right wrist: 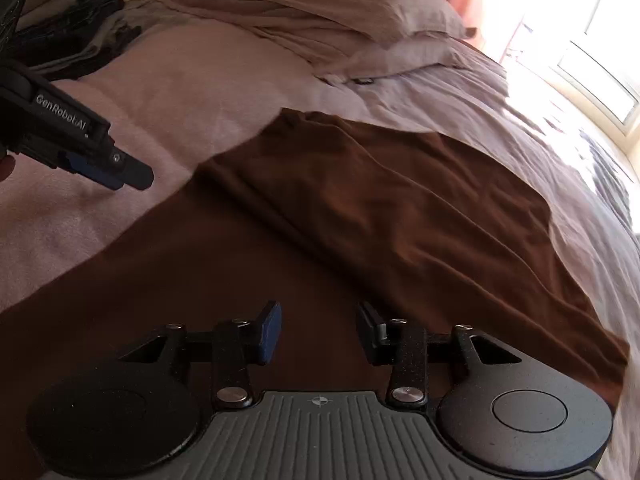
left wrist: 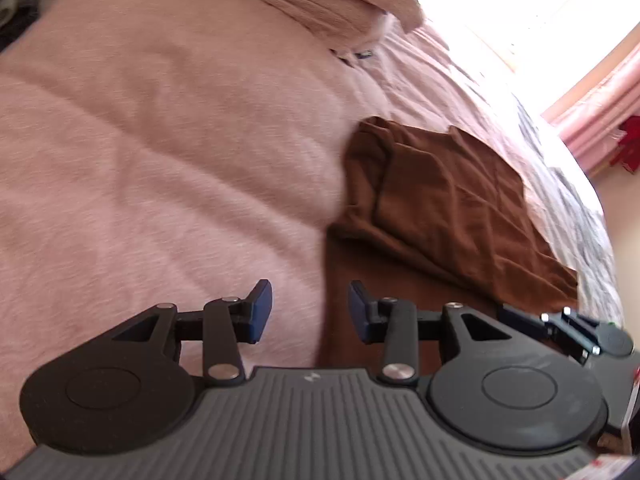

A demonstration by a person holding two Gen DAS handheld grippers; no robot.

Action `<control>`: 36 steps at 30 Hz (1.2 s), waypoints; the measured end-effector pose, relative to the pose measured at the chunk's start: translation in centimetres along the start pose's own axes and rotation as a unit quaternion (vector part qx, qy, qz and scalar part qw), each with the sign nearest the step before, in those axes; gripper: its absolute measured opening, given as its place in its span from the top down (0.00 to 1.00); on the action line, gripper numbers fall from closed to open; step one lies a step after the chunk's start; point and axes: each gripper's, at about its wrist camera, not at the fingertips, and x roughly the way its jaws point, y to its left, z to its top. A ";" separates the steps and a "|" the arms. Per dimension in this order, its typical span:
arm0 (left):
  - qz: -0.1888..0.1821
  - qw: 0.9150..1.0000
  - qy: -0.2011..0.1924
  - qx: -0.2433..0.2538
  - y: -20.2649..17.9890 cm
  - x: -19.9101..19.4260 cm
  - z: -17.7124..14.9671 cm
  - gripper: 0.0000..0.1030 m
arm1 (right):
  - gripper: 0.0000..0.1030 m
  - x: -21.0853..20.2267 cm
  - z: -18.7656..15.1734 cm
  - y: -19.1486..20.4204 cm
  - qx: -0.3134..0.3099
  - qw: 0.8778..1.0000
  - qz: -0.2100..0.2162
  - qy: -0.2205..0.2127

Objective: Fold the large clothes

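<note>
On my left, my left gripper tips downward over the pink bedspread, its blue pads standing apart with nothing between them; the gap straddles the line where the bedspread meets the brown garment. From the right wrist camera I see that same gripper from the side, reaching in from the left edge, hovering above the pink cover just beside the garment's left border; a bit of my hand shows behind it.

The brown garment lies spread on the bed, its far part folded over in a creased layer running diagonally toward the right.

Further right, my right gripper is angled down over the near part of the garment, jaws parted and holding nothing. Pillows lie at the far end, a bright window at the right.
</note>
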 end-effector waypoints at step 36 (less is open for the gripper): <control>-0.003 0.997 -0.070 0.023 -9.0 3.6 4.4 1.00 | 0.62 -4.6 -10.5 -20.3 0.254 0.948 -0.192 0.008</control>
